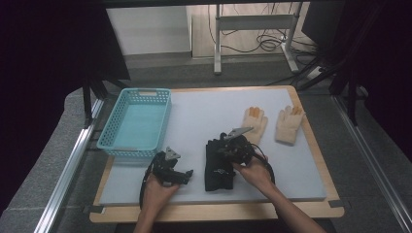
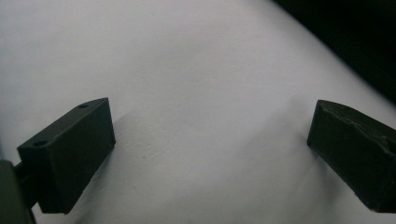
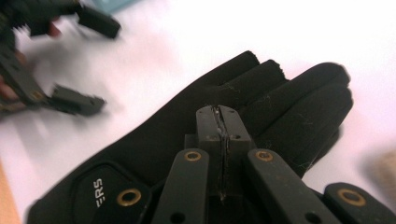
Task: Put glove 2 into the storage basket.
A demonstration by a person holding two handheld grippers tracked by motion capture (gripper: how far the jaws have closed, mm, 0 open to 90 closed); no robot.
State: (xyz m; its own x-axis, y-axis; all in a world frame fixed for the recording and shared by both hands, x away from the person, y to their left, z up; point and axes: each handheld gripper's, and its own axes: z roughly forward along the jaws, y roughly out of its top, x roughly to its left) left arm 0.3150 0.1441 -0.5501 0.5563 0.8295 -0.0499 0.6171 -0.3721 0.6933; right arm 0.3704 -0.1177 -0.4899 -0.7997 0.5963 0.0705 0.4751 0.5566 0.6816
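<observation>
A black glove (image 3: 224,121) lies flat near the front of the table (image 1: 194,121), which has a soft pale mat on top and a wooden edge. The glove looks like thick cloth with fat round fingers and a small hard badge with letters near the cuff. The right tool (image 3: 220,122) sits right over the glove with its two black jaws pressed together; a thin line shows between them, and I cannot tell if any cloth is pinched there. The left tool (image 1: 182,174) rests just to the left of the glove, jaws wide apart with only bare mat between them. Two pale yellow gloves (image 1: 272,124), fuzzy looking, lie side by side farther back on the right. A light blue plastic basket (image 1: 137,121) full of little holes stands at the back left. The far-off tool is blurry in the right gripper view.
</observation>
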